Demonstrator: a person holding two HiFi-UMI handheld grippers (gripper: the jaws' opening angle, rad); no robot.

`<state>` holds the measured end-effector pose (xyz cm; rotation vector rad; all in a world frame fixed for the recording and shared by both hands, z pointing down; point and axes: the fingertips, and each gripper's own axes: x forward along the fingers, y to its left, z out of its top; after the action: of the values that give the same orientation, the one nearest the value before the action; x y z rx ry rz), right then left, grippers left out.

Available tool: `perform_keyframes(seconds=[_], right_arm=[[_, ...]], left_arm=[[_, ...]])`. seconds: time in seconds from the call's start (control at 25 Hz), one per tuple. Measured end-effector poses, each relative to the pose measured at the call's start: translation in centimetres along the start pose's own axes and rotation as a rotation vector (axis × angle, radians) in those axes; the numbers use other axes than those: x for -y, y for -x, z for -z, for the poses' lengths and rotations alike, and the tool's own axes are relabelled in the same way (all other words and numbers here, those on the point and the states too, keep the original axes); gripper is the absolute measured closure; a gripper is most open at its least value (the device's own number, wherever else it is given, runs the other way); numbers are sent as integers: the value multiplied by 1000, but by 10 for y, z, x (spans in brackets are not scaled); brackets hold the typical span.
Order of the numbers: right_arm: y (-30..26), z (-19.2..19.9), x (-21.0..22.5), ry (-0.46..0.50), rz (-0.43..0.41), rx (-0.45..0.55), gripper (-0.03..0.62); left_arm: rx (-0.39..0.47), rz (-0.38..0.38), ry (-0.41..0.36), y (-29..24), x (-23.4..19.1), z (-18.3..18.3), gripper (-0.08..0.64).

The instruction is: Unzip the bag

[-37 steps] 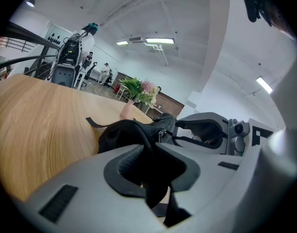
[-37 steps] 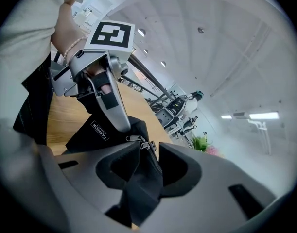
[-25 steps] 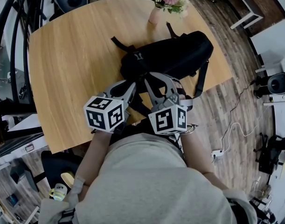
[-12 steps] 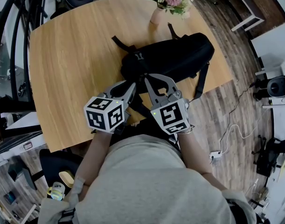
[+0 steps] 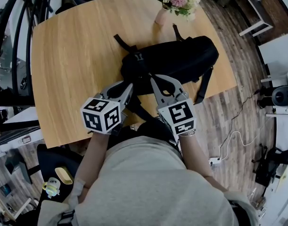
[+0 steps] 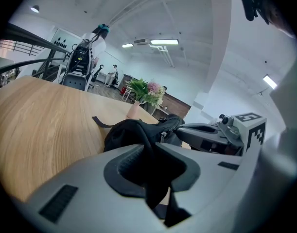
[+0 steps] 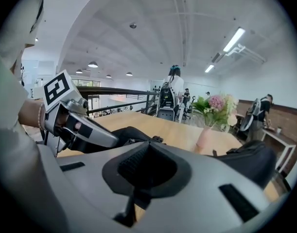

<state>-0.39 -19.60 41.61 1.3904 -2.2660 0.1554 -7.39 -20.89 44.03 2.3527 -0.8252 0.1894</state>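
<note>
Bag: the black backpack (image 5: 169, 60) is lying on its side on the far right part of the wooden table (image 5: 73, 55), with its straps trailing toward the near edge.
Left gripper: the left gripper (image 6: 150, 152) is pinching a black strap (image 6: 144, 134) of the backpack. The jaws are clamping it while it's running in from the bag and dangling out underneath.
Right gripper: the right gripper (image 7: 147, 154) is sitting just right of the left one at the bag's near side, with its jaws pressing together. A thin dark bit is poking out below the pads, honestly can't tell what it is.
Flowers: a pink vase of flowers (image 5: 160, 16) is standing at the far edge, just beyond the bag.
</note>
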Motion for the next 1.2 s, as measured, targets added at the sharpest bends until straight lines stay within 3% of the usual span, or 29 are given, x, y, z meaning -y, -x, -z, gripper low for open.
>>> perform_keyframes(seconds=[0.48,0.84,1.2], right_arm=[[3,15,44,-24,-102,2,583],[19,22,89,-92,-126,39,583],[30,29,116,-87,-186,56,583]], left_arm=[[48,-248,-36,-4,-10,-1,486],[116,-405,-9,0,-13,-2,486],[170,-553,7,1,-11,-2,486]])
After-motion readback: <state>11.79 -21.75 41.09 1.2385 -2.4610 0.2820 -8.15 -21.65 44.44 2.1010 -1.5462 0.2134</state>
